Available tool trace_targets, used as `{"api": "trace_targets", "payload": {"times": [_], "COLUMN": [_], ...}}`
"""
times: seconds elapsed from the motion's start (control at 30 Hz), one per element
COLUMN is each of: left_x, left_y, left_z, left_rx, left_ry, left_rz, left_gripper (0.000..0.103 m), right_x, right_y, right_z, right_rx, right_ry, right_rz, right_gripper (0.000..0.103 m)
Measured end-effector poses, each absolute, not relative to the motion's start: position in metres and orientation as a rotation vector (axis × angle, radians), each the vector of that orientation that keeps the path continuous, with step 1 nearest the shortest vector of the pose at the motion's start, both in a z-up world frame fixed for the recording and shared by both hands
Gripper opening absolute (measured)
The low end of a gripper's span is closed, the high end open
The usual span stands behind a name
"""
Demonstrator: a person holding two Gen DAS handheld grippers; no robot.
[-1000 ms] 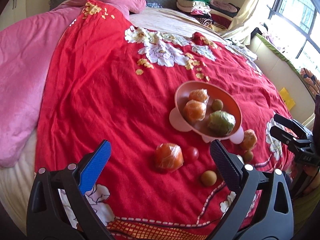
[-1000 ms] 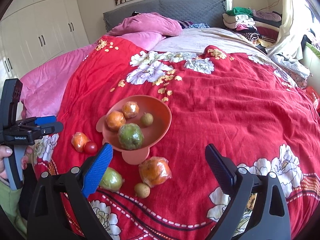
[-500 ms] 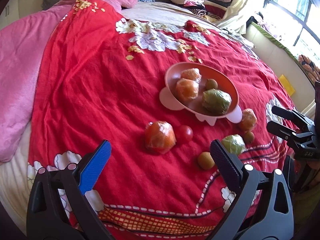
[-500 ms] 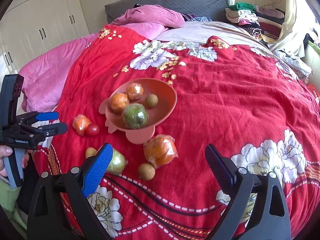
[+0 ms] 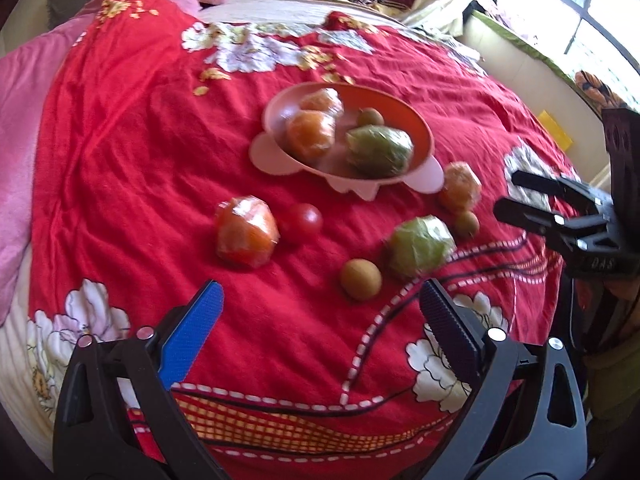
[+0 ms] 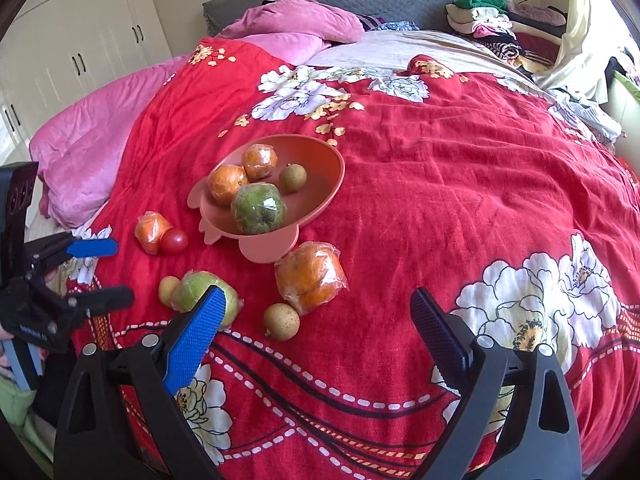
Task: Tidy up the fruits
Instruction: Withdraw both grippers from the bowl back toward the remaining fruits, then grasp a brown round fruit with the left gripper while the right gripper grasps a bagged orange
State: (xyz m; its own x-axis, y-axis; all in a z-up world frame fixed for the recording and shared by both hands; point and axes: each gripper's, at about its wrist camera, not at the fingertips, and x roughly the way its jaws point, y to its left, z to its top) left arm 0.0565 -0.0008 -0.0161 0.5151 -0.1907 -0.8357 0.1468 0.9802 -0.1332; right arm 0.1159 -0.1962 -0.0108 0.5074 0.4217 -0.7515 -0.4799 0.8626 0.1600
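Note:
A pink fruit bowl [image 5: 416,120] [image 6: 324,196] stands on the red bedspread and holds two wrapped oranges, a wrapped green fruit and a small brown fruit. Loose in front of it lie a wrapped orange [image 5: 245,232], a red tomato [image 5: 301,219], a wrapped green fruit [image 5: 420,245], a brown round fruit [image 5: 361,285], another wrapped orange [image 6: 310,278] and a second small brown fruit [image 6: 282,321]. My left gripper [image 5: 320,300] is open and empty, low over the blanket before the loose fruit. My right gripper [image 6: 316,312] is open and empty near the second orange.
The bed carries a pink duvet [image 6: 92,152] on the left and pink pillows [image 6: 296,28] at the headboard. Folded clothes [image 6: 488,20] are piled at the far right. White wardrobes [image 6: 80,40] stand left. A window [image 5: 580,4] is on the right.
Both grippers have come down and forward toward the loose fruit, which now looks larger and nearer. Both stay open. No fruit has moved.

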Motion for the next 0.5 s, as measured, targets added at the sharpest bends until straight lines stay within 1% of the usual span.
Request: {"api": "trace_targets", "payload": {"times": [0.17, 0.3, 0.37, 0.47, 0.5], "left_x": [0.056, 0.059, 0.062, 0.064, 0.064], "left_y": [-0.016, -0.021, -0.022, -0.024, -0.025], "left_z": [-0.027, -0.033, -0.036, -0.039, -0.04], "left_rx": [-0.006, -0.001, 0.005, 0.006, 0.01], "left_ry": [1.034, 1.04, 1.048, 1.05, 1.048], "left_rz": [-0.246, -0.262, -0.261, -0.262, -0.261], "left_gripper": [0.068, 0.059, 0.056, 0.05, 0.049], "right_x": [0.116, 0.116, 0.118, 0.121, 0.122], "right_y": [-0.195, -0.195, -0.194, -0.191, -0.189], "right_z": [-0.012, -0.014, -0.015, -0.017, -0.019], "right_rx": [-0.07, -0.071, -0.066, -0.073, -0.079], "right_ry": [0.886, 0.889, 0.893, 0.898, 0.901], "right_rz": [0.554, 0.552, 0.558, 0.567, 0.57], "right_gripper": [0.093, 0.091, 0.083, 0.078, 0.077]}}
